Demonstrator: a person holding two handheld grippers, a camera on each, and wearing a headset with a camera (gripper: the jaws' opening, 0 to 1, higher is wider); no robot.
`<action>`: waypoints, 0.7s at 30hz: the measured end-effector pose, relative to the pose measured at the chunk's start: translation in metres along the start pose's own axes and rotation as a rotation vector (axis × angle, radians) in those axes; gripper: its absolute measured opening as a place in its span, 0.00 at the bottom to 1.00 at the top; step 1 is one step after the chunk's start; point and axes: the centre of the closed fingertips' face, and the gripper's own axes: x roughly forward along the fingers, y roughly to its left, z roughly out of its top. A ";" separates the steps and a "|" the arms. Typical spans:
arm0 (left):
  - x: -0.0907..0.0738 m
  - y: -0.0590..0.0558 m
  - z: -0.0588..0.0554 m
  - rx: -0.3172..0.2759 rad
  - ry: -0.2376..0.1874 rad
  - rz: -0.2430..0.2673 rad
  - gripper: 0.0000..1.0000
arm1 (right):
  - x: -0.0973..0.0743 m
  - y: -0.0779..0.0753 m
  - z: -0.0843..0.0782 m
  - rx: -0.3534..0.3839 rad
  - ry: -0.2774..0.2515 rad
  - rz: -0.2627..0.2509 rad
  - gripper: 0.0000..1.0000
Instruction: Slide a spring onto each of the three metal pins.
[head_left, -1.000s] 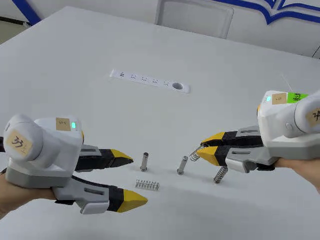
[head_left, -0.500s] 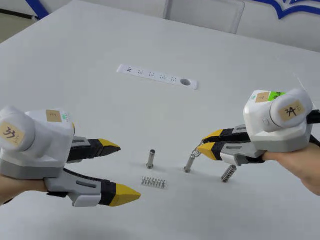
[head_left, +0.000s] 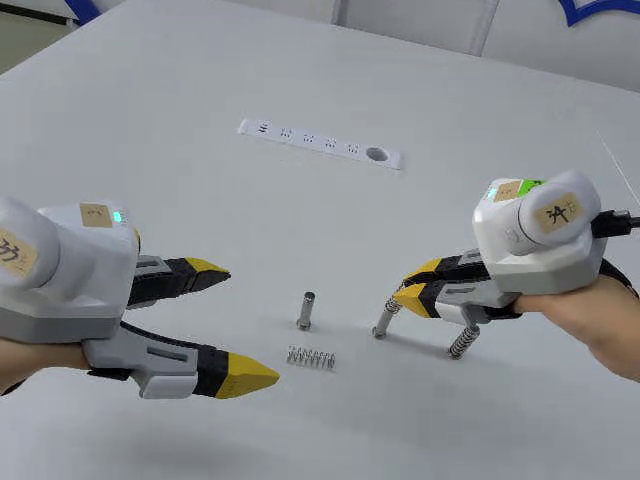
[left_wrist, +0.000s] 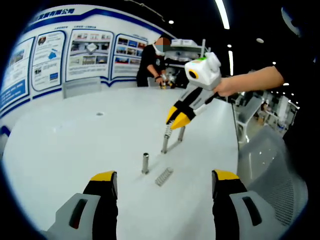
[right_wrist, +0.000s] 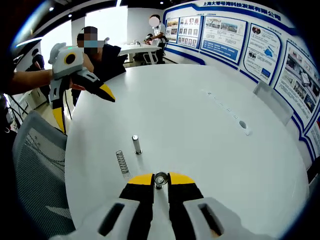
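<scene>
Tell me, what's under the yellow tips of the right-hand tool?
The right gripper holds a spring just above the middle metal pin. Whether the pin's top is already inside the spring is hidden.

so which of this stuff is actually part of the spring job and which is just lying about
For the job:
bare pin
middle pin, with the spring that the shut right gripper holds at its top
third pin, spring already on
loose spring, lying flat
open left gripper

Lying about:
power strip
chair back
</scene>
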 end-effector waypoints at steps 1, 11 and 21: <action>0.000 0.001 0.000 -0.003 -0.001 0.003 0.79 | 0.001 0.000 0.000 0.005 -0.001 0.004 0.11; -0.005 0.007 -0.006 -0.024 -0.006 0.026 0.83 | 0.014 0.000 -0.008 0.004 0.041 0.019 0.11; -0.007 0.009 -0.004 -0.047 -0.027 0.046 0.88 | 0.028 0.004 -0.020 -0.021 0.097 0.034 0.11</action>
